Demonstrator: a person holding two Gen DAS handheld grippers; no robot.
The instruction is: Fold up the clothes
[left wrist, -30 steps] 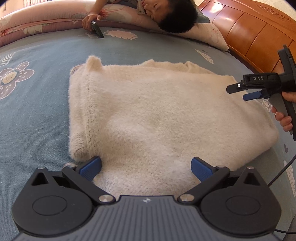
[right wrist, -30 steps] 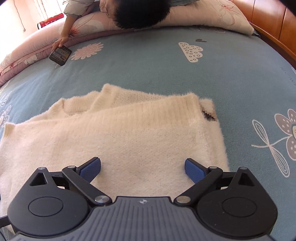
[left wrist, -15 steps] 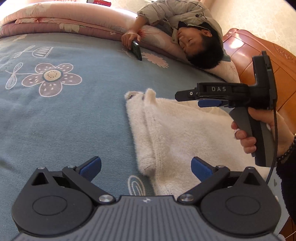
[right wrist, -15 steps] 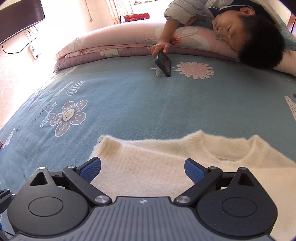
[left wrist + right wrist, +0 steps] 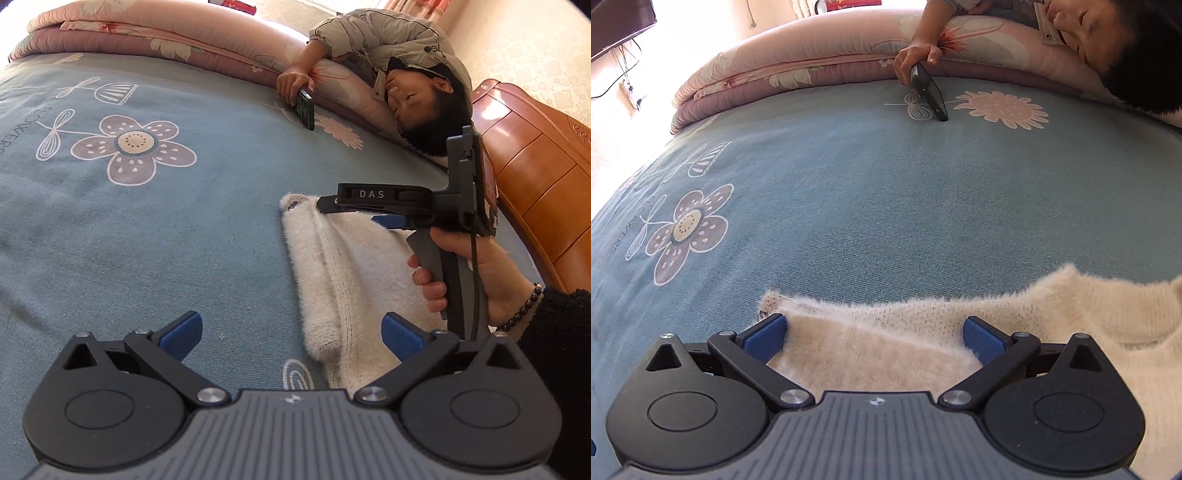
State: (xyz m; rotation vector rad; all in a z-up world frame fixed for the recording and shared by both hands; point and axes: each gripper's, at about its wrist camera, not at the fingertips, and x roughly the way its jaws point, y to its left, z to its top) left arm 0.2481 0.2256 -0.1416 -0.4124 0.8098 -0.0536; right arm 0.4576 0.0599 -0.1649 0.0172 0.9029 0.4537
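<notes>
1. Two grippers are in play, each with two blue-padded fingers. The left gripper [image 5: 291,330] has its fingers spread wide and released; nothing lies between the pads. Its left pad [image 5: 183,328] hangs over bare bed cover, and its right pad [image 5: 400,334] hangs over the near edge of the garment.
2. The right gripper [image 5: 875,334] is also spread wide, grasping nothing. Its fingers [image 5: 764,338] straddle the far-left corner of the sweater [image 5: 1015,332]; whether the pads press into the fluffy cloth cannot be told. In the left wrist view the same gripper [image 5: 325,206] reaches in from the right, held by a hand [image 5: 476,273] wearing a dark bead bracelet [image 5: 521,314], with its tips low at the sweater's far corner.
3. One cream, fluffy sweater [image 5: 351,280] lies flat on the bed, partly folded. In the left wrist view its folded left edge runs from near to far, with a knitted seam alongside it; in the right wrist view the ribbed neckline curves at the right.
4. One blue bed cover [image 5: 849,184] printed with flowers carries the garment. A pink quilt [image 5: 812,62] is rolled along the far side.
5. One person [image 5: 399,62] lies at the far end of the bed, head on the quilt, holding one dark phone [image 5: 929,92] with its lower end on the cover.
6. A wooden headboard [image 5: 535,166] stands at the far right.
</notes>
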